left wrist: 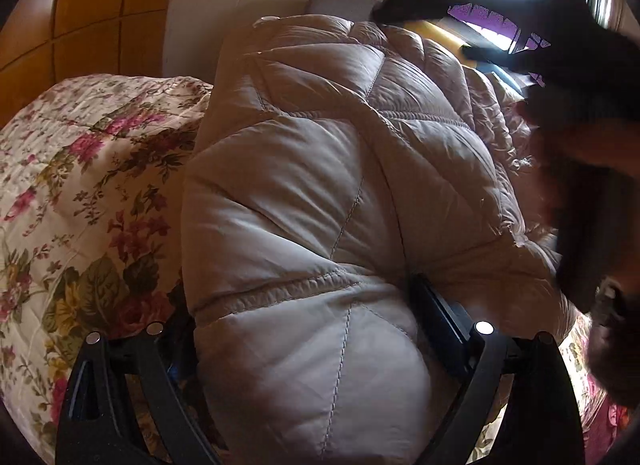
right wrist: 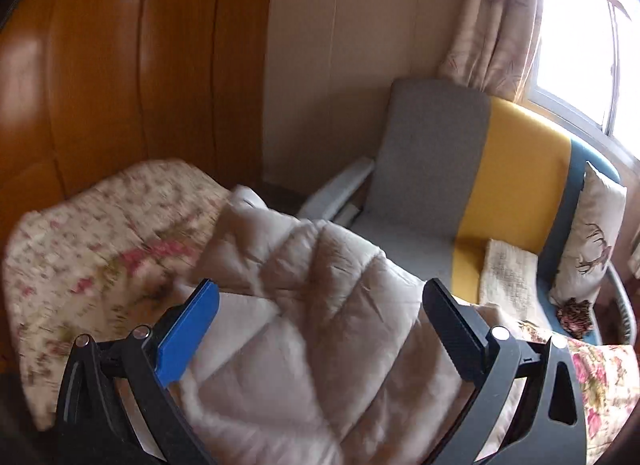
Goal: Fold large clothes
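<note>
A beige quilted puffer coat (left wrist: 320, 153) lies bundled on a floral bedspread (left wrist: 80, 169). My left gripper (left wrist: 304, 297) straddles the coat's near fold with its jaws wide. The right finger (left wrist: 436, 309) stands beside the fabric, and the left finger is mostly hidden behind the bulge. My right gripper (right wrist: 322, 287) is open above the coat (right wrist: 304, 325), with a blue pad (right wrist: 188, 337) on one finger and nothing gripped. In the left wrist view the right gripper (left wrist: 432, 29) shows as a dark blur over the coat's far end, with a person's hand (left wrist: 584, 145) behind it.
A sofa with grey (right wrist: 428, 153), yellow (right wrist: 516, 177) and teal sections stands beyond the bed. On it lie a deer-print cushion (right wrist: 592, 237) and a folded cloth (right wrist: 508, 273). A wooden wardrobe (right wrist: 120, 65), a curtain (right wrist: 492, 17) and a bright window (right wrist: 576, 37) line the walls.
</note>
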`<action>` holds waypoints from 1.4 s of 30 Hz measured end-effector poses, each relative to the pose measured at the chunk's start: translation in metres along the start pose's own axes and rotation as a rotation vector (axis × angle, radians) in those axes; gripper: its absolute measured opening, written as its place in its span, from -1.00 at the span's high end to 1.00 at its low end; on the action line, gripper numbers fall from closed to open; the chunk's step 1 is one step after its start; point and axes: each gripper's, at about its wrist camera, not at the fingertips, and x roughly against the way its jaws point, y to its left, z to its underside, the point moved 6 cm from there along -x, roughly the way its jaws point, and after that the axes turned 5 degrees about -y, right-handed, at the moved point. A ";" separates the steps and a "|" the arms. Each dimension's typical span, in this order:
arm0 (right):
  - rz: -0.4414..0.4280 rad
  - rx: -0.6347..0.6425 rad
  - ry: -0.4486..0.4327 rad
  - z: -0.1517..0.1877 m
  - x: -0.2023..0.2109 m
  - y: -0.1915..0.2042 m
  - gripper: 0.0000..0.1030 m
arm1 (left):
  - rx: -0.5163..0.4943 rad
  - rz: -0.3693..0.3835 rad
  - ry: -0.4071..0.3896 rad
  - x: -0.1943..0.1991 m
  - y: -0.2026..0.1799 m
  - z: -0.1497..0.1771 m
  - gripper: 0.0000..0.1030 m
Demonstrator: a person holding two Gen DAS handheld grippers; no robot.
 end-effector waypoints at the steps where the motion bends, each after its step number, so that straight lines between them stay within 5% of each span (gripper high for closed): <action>1: 0.013 -0.015 0.039 0.006 -0.016 -0.009 -0.96 | -0.002 0.003 0.000 0.000 0.000 0.000 -0.78; 3: -0.002 -0.118 0.076 0.026 -0.038 -0.017 -0.96 | -0.005 0.016 -0.006 -0.002 0.002 0.000 -0.92; 11: -0.070 -0.344 0.170 0.064 -0.076 -0.070 -0.96 | 0.101 0.130 0.048 -0.034 0.003 0.000 -0.94; 16: -0.050 -0.325 0.169 0.061 -0.060 -0.102 -0.96 | 0.073 0.098 0.037 -0.035 -0.001 0.002 -0.94; 22: -0.022 -0.315 0.116 0.059 -0.042 -0.111 -0.96 | 0.179 0.094 0.045 -0.014 0.005 0.014 -0.94; 31: 0.015 -0.198 0.167 0.042 0.001 -0.104 -0.96 | 0.062 -0.015 -0.055 0.045 0.013 0.033 -0.94; 37: 0.026 -0.235 0.143 0.048 0.054 -0.109 -0.96 | 0.018 -0.048 -0.007 0.068 0.020 0.056 -0.94; 42: -0.033 -0.358 0.077 0.066 0.112 -0.113 -0.97 | -0.021 -0.173 0.045 0.085 0.028 0.081 -0.94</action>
